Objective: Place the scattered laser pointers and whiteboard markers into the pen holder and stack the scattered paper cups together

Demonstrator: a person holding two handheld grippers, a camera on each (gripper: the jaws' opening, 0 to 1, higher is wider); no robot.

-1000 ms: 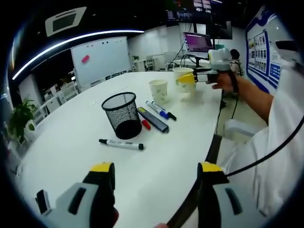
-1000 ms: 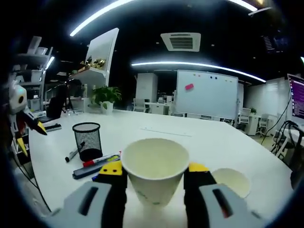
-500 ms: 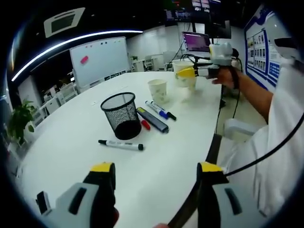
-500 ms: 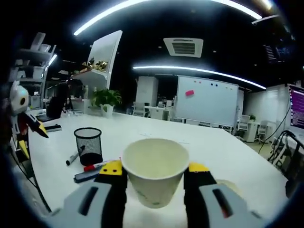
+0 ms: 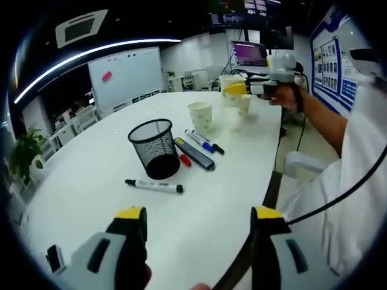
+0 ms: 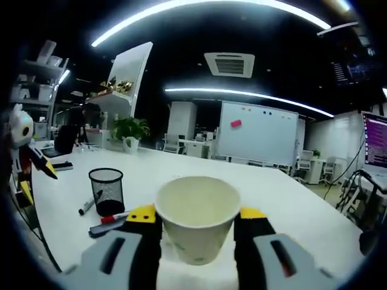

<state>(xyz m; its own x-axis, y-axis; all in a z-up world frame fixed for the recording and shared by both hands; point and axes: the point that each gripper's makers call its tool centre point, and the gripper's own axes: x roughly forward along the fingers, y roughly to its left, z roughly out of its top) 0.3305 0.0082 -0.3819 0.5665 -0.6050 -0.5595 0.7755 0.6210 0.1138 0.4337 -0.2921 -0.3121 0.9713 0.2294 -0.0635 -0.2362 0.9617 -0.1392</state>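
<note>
The right gripper point(image 6: 196, 232) clamps a paper cup point(image 6: 197, 225) between its yellow-tipped jaws, mouth up and held clear above the white table point(image 6: 284, 199). In the left gripper view the same gripper point(image 5: 245, 89) shows at the far side of the table, carried on an outstretched forearm with the hand point(image 5: 289, 96) wrapped round its handle, roughly level. A second cup point(image 5: 243, 105) stands just below and beside the held one, and a third cup point(image 5: 201, 115) stands nearer the middle.

The step in hand looks to be cup stacking: the lifted cup is probably bound for one of the two standing cups. The next move calls for centring it over an open mouth, keeping it upright, lowering it in, then releasing.

The left gripper point(image 5: 198, 232) hangs low over the near edge of the table, jaws spread wide and holding nothing. Ahead of it lies a black-capped marker point(image 5: 154, 184), apart from the others. Beyond stands the black mesh pen holder point(image 5: 154, 147), and just beside it lie a red marker point(image 5: 185, 159), a dark flat pointer point(image 5: 195, 153) and a blue marker with a black one point(image 5: 204, 139). None of the pens is in the holder yet.
</note>
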